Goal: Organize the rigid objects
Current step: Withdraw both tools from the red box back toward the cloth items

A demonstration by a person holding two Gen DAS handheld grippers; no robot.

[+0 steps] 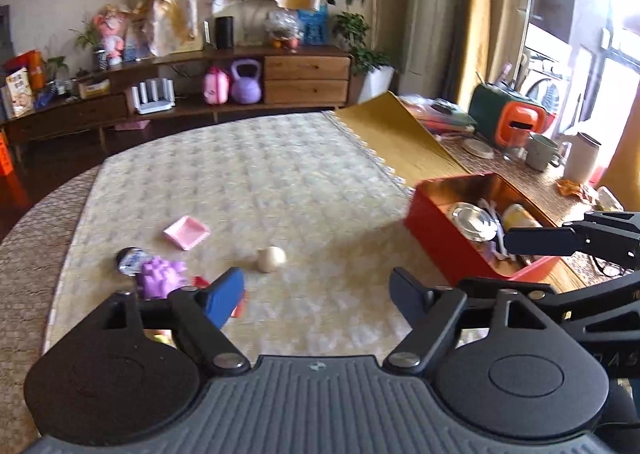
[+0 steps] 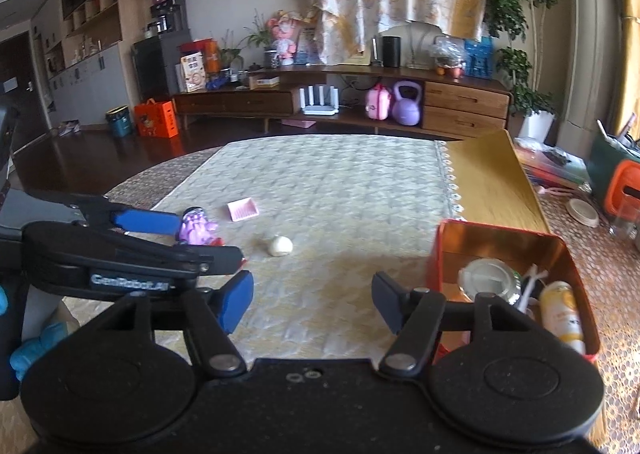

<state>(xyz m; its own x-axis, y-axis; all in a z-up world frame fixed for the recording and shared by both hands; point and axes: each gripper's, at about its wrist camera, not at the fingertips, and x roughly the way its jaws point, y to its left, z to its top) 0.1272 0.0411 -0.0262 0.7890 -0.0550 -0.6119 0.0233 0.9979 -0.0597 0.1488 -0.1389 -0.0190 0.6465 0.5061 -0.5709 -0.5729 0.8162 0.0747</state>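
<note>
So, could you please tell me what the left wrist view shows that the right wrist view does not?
Only the left wrist view shows the white mug and white canister on the far table, and a round blue-and-white object beside the purple toy.

Only the right wrist view shows the orange box and dark bucket on the floor.

Both share the pink tray, the pale ball, the red tin and both open grippers: left gripper, right gripper.

Sitting on the quilted cloth: one pink ridged plastic tray (image 2: 242, 210), one purple knobbly toy (image 2: 197, 230), one cream round ball (image 2: 280, 245); resting alongside, one red metal tin (image 2: 568, 250).
</note>
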